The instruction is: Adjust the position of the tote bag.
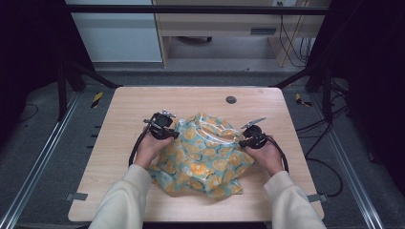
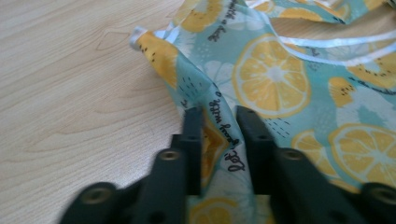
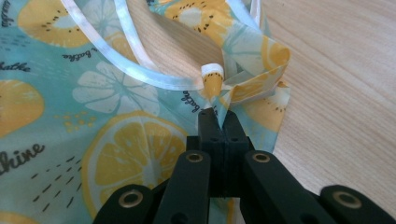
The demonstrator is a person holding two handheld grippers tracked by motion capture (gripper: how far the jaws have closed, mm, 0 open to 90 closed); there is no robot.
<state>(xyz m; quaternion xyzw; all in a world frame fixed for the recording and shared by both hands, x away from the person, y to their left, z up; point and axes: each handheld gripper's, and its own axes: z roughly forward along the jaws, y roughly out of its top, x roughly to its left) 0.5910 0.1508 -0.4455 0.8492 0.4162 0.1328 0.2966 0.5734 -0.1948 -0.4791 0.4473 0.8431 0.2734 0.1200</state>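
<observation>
Both forearms reach in over the counter [image 1: 124, 102], hands low at either side of the crumpled lemon-print bag [image 1: 205, 155] lying mid-counter. The left gripper [image 2: 219, 116] has its jaws nearly together with a fold of the bag's edge pinched between them. The right gripper [image 3: 218, 119] is clamped tight on a corner of the bag beside a white strap [image 3: 140, 70]. The gripper views show printed lettering.

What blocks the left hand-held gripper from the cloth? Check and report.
Nothing visible. The left hand-held gripper already has a fold of the cloth between its jaws at the cloth's edge, with bare table beside it.
</observation>
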